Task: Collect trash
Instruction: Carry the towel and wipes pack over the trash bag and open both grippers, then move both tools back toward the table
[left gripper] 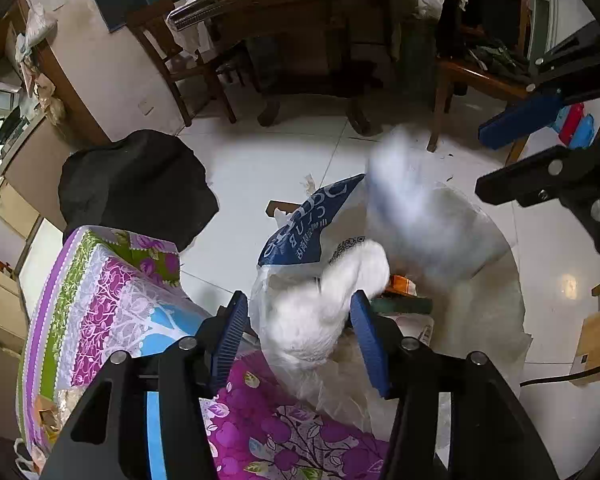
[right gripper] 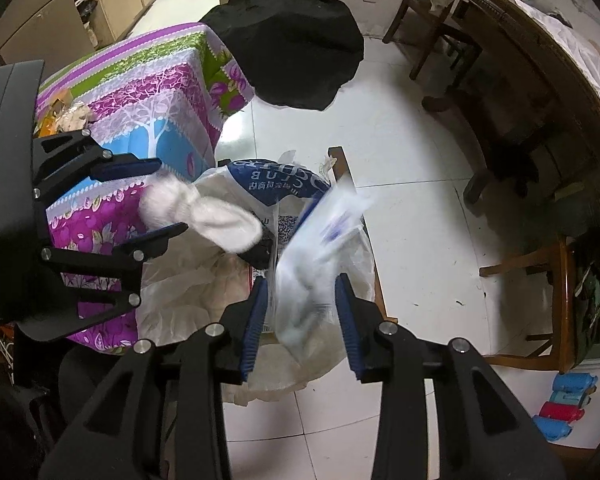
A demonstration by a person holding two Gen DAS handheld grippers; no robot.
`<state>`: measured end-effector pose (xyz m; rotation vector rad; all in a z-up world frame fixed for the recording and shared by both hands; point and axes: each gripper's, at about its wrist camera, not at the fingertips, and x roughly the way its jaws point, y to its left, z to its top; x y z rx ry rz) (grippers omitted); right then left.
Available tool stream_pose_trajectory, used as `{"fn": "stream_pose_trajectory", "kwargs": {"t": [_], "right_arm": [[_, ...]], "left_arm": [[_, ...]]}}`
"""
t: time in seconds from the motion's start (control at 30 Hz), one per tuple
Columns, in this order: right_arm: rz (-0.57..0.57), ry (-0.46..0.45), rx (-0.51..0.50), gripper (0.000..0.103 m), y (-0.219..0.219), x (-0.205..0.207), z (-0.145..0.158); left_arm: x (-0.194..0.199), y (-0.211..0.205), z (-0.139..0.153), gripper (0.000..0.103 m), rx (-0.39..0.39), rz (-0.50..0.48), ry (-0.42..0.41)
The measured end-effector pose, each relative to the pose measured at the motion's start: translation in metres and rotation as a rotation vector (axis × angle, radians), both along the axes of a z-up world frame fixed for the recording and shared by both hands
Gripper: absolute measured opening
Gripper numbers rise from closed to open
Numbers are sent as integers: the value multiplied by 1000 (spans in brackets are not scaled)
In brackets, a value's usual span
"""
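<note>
Both grippers hover over an open trash bag (right gripper: 204, 280) on the floor. The left gripper (left gripper: 296, 320) and right gripper (right gripper: 300, 312) stand apart — white tissue (left gripper: 320, 312) and a blurred wrapper (right gripper: 320, 248) loose between them, apparently dropping in.

- A blurred white-and-blue packet (right gripper: 324, 236), smeared by motion above the trash bag (right gripper: 188, 292); its print is unreadable.
- The bag's contents are mostly hidden behind a white fluffy item (left gripper: 324, 304).
- Beside the bag, the floral-covered worktop (left gripper: 112, 304) is cut off by the picture's edge.

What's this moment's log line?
left gripper open around white fluffy wad | right gripper open around blurred white-blue wrapper | both over white plastic bag
</note>
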<state>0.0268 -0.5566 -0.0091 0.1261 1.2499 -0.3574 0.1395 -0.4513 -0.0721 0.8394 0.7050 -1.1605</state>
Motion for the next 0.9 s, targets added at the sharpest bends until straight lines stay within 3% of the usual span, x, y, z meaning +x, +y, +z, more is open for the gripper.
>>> {"fn": "stream_pose_trajectory", "kwargs": {"t": [0.57, 0.9], "right_arm": [[-1, 12, -17, 35, 9, -4, -10], [-37, -105, -50, 35, 17, -8, 6]], "left_arm": [[0, 9, 2, 56, -12, 18, -35], [-6, 29, 12, 56, -59, 55, -99]]}}
